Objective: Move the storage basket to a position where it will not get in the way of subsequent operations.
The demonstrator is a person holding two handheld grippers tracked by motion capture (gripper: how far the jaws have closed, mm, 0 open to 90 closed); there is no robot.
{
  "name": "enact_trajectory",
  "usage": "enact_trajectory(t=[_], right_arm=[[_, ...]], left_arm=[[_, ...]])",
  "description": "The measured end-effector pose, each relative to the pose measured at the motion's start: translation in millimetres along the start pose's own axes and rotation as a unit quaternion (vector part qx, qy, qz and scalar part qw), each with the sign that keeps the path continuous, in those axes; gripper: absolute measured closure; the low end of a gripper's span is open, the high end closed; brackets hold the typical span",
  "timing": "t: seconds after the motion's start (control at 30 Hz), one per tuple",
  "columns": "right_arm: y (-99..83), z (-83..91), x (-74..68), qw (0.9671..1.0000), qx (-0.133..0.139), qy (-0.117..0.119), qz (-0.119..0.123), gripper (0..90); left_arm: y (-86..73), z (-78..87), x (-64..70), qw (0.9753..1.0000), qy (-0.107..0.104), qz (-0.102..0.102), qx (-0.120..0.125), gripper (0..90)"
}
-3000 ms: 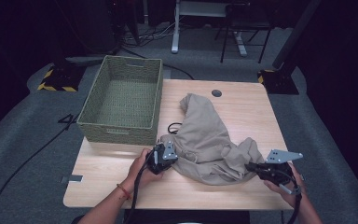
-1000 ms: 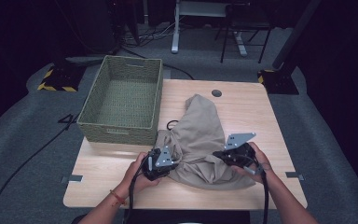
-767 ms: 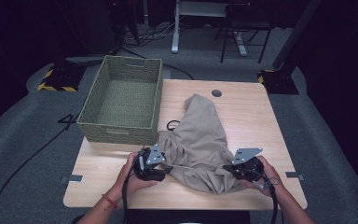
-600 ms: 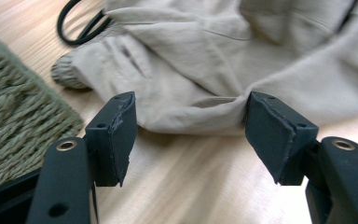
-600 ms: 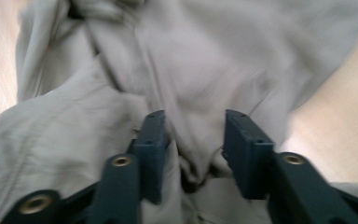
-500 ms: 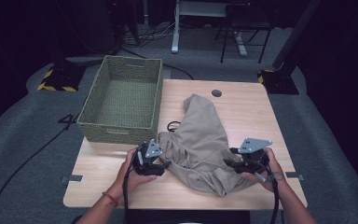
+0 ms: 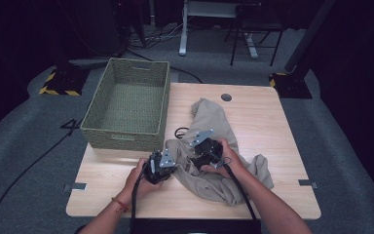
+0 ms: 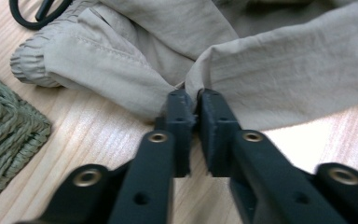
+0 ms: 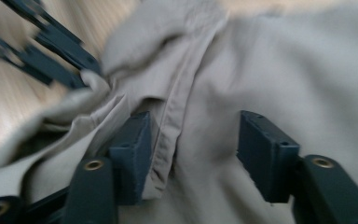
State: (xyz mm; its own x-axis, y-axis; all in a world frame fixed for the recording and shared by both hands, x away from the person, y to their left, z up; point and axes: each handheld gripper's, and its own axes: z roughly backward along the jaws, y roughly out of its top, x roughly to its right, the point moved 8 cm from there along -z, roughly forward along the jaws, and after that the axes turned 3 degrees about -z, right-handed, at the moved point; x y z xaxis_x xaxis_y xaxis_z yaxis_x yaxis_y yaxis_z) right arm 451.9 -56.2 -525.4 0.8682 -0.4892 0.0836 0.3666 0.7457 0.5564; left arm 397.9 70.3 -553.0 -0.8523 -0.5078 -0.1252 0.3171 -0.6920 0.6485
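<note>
Beige trousers [image 7: 217, 146], thin wrinkled fabric, lie crumpled on table's near half, just right of basket; elastic cuff [image 8: 30, 63] flat on wood, one leg stretching away.

The right gripper view is motion-blurred: the beige garment [image 9: 261, 70] loses its weave, and the left gripper [image 9: 81, 70] at the upper left is smeared. In the high view, the right gripper [image 7: 195, 155] has its jaw tips buried in cloth. The desk [image 7: 272, 112] beneath the garment is hidden.
</note>
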Motion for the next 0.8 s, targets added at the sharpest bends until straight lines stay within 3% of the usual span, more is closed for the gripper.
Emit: enact_trajectory(t=[0.07, 0.17, 0.27, 0.4, 0.57, 0.7, 0.8], right_arm=[[-5.6, -7.3, 3.1, 0.9999, -0.012, -0.001, -0.009, 54.6], [-11.7, -12.5, -0.2, 0.9994, -0.019, 0.029, -0.008, 72.7], [-14.0, -9.1, -0.5, 0.9994, -0.022, 0.027, 0.008, 88.2], [-14.5, 3.8, 5.3, 0.9997, -0.003, 0.021, 0.009, 89.2], [-14.7, 38.5, 22.9, 0.9993, 0.037, -0.001, -0.007, 89.3], [-22.4, 76.2, 47.5, 0.9969, 0.068, -0.024, -0.033, 89.4], [-36.6, 104.9, 74.1, 0.9933, 0.082, -0.058, -0.057, 89.4]], left_arm=[[0.5, -0.5, -0.2, 1.0000, 0.000, 0.001, -0.001, 88.0], [1.9, -1.8, -1.0, 1.0000, 0.002, -0.003, -0.003, 89.1], [2.1, -2.0, -2.0, 1.0000, 0.005, -0.006, -0.005, 89.3], [1.6, -1.8, -3.6, 0.9999, 0.011, -0.007, -0.005, 89.4], [-0.5, -0.1, -7.9, 0.9996, 0.024, -0.009, -0.009, 89.6], [-2.0, 2.3, -10.8, 0.9994, 0.032, -0.008, -0.013, 89.6], [-3.5, 3.9, -14.0, 0.9992, 0.038, -0.005, -0.013, 89.7]])
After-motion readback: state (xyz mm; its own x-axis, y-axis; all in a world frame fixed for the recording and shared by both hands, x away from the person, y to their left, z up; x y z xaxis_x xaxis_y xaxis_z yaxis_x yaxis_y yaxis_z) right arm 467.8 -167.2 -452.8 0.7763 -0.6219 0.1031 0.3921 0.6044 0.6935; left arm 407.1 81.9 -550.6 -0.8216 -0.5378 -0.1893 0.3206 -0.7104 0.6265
